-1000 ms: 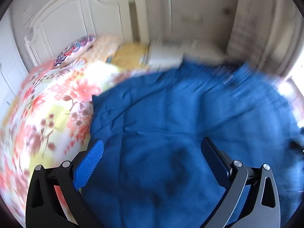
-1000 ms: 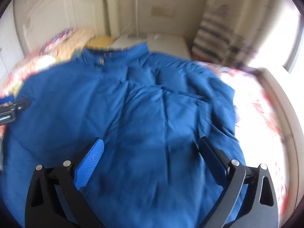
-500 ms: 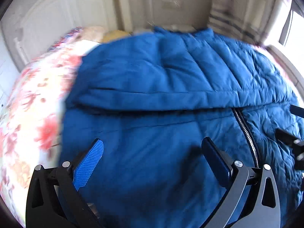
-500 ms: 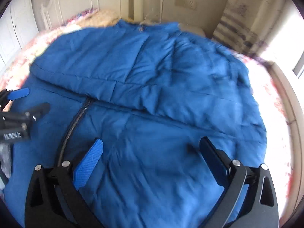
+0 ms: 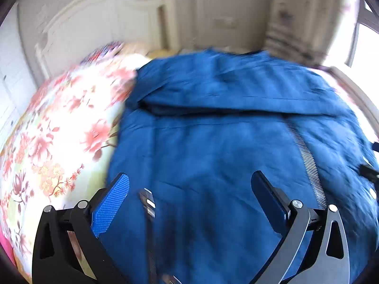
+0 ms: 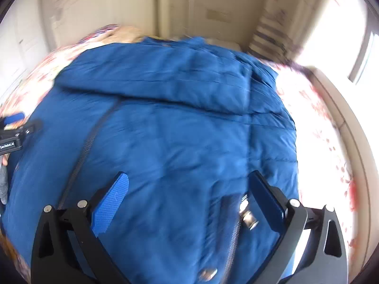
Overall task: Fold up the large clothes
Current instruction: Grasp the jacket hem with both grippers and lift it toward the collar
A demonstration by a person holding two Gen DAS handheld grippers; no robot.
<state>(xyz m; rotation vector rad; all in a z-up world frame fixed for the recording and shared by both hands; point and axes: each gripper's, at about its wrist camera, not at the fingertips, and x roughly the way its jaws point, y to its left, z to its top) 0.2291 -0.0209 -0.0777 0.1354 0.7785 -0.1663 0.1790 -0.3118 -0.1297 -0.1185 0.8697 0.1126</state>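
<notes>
Both views shifted; left gripper (image 5: 190, 197), right gripper (image 6: 189, 195) wide over jacket (image 5: 225, 146).

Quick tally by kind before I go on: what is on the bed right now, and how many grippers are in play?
Blue padded jacket: 1
Floral bedspread: 1
Pillows at the headboard, blurred: at least 1
Grippers: 2, the left gripper and the right gripper, both open above the jacket
Total: 5
</notes>
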